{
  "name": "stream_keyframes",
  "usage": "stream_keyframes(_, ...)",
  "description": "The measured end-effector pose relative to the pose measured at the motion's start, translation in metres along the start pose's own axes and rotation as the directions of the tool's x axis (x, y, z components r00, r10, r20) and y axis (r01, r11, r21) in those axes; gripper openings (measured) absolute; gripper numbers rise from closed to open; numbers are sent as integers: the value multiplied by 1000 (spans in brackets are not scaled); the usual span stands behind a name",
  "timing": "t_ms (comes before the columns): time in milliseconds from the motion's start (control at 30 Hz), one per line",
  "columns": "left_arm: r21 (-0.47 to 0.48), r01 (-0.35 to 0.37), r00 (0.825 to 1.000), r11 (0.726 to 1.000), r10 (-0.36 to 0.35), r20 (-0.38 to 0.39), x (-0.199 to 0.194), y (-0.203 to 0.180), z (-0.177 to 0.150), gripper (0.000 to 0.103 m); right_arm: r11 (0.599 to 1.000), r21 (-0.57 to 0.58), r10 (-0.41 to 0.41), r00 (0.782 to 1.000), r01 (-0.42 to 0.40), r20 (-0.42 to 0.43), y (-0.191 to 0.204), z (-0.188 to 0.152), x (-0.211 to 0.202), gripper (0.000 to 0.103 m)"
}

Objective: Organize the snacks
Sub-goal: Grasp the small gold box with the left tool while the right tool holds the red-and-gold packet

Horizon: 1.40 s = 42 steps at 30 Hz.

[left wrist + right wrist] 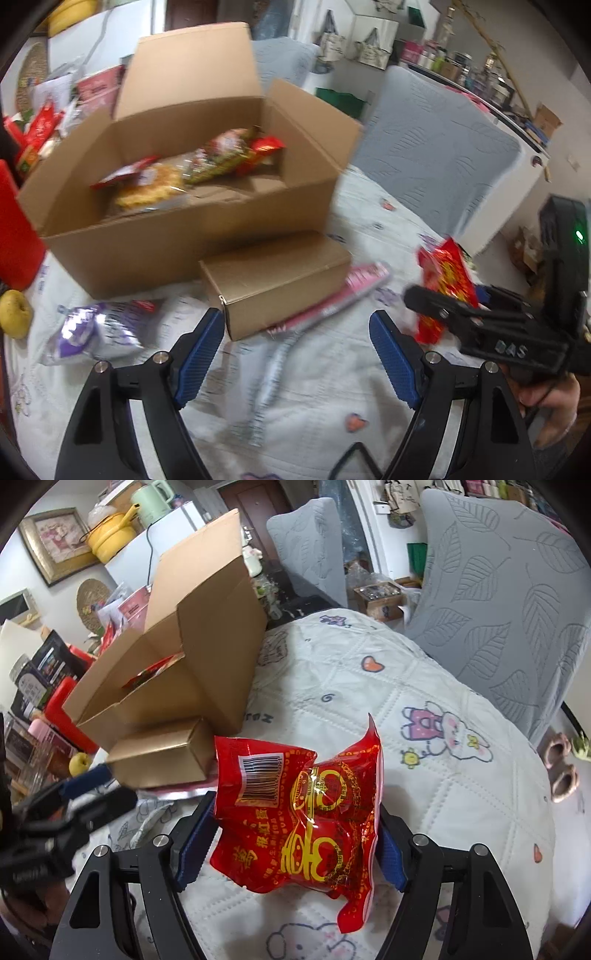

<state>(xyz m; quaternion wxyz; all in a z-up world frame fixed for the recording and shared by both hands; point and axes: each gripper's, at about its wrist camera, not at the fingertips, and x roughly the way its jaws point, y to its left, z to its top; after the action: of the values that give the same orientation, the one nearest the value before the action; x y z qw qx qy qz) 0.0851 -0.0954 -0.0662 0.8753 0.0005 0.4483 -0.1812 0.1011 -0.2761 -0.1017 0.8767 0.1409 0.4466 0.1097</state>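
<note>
You're maybe halfway through, going by what's lying around. The big cardboard box (177, 192) already has a few packets in it: a yellow crinkly one, a greenish one and a red one, all piled toward its left and back. Your right gripper (295, 834) has its jaws clamped on a red snack bag (299, 819), held up off the quilted cloth (424, 775), with the box off at about 10 o'clock in the right wrist view. So that one looks headed for the box next.

Your left gripper (295, 354) has its jaws wide apart with nothing between them, hovering over the cloth. Still loose on the table: a silver-purple packet (96, 328) at 9 o'clock from that gripper, and a pink packet (340, 299) at 12 to 1 o'clock, half tucked under the small closed carton (277, 280). There's also a long pale wrapper (269, 380) right between the fingers, too smeared to identify.

The left view is pretty motion-blurred, so labels are unreadable. The box's near wall hides part of its floor, so I can't count what's inside. The apple (14, 314) at the far left is cut by the frame edge.
</note>
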Motion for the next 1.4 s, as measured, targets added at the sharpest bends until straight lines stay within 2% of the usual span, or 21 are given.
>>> stream_keyframes(200,64,59,998,996,-60,15,-6,-22,-4,81,1000,20,-12,1000,11,17,-9,-2,-7,76)
stream_keyframes(400,71,-14,997,997,9,79,-14,-16,5,81,999,34,-7,1000,7,27,-15,-3,-10,77)
stream_keyframes(567,28,-48,996,998,46,78,2,9,16,81,999,32,1,1000,-2,27,-16,-3,-9,77)
stream_keyframes(833,-3,49,998,999,-49,38,24,32,25,81,1000,23,9,1000,-9,11,-16,0,-3,77)
stream_keyframes(967,14,59,998,998,-60,9,33,31,27,81,1000,16,16,1000,-16,3,-15,0,0,77)
stream_keyframes(1167,49,72,997,996,-73,17,25,16,21,81,1000,14,15,1000,-15,-1,-15,0,1,77)
stream_keyframes(1300,68,103,995,992,-103,-4,22,3,15,81,1000,15,15,1000,-15,-1,-16,-2,0,77)
stream_keyframes(1400,110,81,997,991,-81,-1,21,-11,11,81,1000,18,17,1000,-17,1,-18,-3,-3,77)
